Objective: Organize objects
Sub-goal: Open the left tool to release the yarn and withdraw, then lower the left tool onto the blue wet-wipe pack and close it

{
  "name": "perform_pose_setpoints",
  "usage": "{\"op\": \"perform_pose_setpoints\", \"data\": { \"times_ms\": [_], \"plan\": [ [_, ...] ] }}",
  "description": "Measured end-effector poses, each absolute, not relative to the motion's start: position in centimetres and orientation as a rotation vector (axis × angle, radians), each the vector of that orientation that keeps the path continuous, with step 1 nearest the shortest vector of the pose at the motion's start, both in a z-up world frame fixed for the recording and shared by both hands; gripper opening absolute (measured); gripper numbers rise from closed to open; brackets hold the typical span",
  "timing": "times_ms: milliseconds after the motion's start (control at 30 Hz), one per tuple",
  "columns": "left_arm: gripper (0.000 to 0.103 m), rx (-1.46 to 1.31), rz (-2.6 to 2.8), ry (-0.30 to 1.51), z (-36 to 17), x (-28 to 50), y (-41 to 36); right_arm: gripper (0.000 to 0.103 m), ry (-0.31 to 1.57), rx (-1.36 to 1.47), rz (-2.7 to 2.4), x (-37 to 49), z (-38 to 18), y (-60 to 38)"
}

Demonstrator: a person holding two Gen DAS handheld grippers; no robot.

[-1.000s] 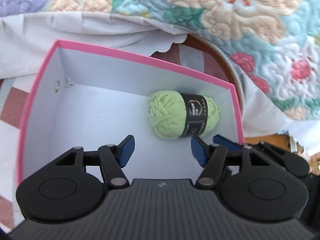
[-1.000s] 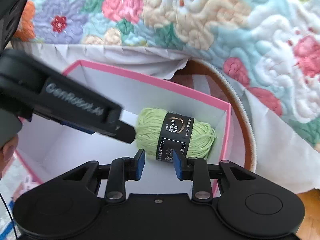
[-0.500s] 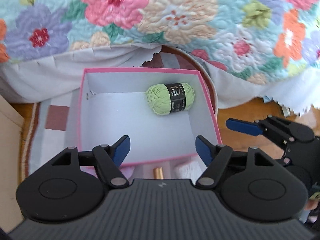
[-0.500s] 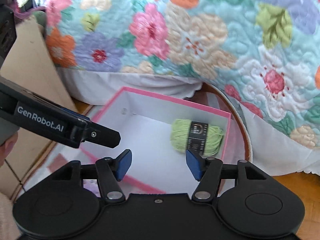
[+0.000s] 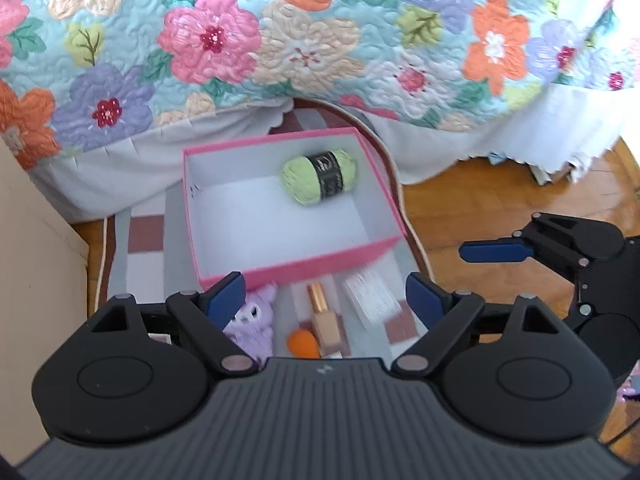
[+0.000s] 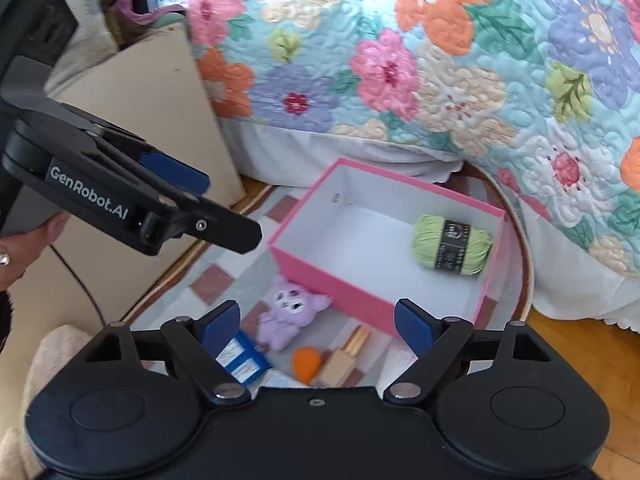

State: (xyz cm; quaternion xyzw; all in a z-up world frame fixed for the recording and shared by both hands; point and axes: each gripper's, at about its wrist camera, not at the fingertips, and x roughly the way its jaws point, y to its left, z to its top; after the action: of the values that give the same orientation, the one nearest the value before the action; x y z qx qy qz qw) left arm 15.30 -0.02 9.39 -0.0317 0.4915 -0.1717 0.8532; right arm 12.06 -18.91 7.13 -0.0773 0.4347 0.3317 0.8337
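Left side: tall beige board (image 6: 152,92) standing against the bed, close to the rug's left edge. Left gripper (image 5: 326,294) hangs above the near row of loose things, fingers spread wide and empty; they have just been opening, nothing between them. Under it on the checked oval rug (image 5: 140,232): blue-and-white small carton (image 6: 240,362), purple plush toy (image 6: 290,314) touching the box's near wall, orange egg-shaped sponge (image 6: 306,362), beige bottle with gold cap (image 6: 344,358), white ribbed flat item (image 5: 370,294), blurred.

Centre: pink-rimmed white cardboard box (image 5: 296,262), lidless, with one lime-green yarn skein with black band (image 5: 319,176) in its far right corner. So one item looks stowed, about five left out; early in the job, I'd judge.

Right: right gripper (image 6: 318,326) also wide open and empty, jaws just been opening. Box floor mostly free. Flowered quilt (image 5: 320,40) overhangs the far side, so approach from near side or above. Bare wood floor (image 5: 480,208) to the right is open.
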Motion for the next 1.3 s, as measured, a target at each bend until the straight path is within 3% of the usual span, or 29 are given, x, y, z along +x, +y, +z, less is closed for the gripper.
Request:
{"op": "perform_pose_setpoints", "data": {
  "times_ms": [233, 600, 1300],
  "plan": [
    [0.094, -0.039, -0.368, 1.037, 10.5, 11.2, 1.6, 0.091, 0.978, -0.143, 0.771, 9.0, 8.3, -18.5],
    [0.095, 0.066, -0.356, 1.118, 6.3, 7.7, 2.9, 0.091, 1.079, -0.120, 0.847, 6.6, 5.8, -16.9],
    [0.095, -0.054, -0.211, 1.282, -10.8, 10.9, 7.9, 0.091, 1.208, 0.034, 0.831, 9.5, -12.7, -10.1]
  ]
}}
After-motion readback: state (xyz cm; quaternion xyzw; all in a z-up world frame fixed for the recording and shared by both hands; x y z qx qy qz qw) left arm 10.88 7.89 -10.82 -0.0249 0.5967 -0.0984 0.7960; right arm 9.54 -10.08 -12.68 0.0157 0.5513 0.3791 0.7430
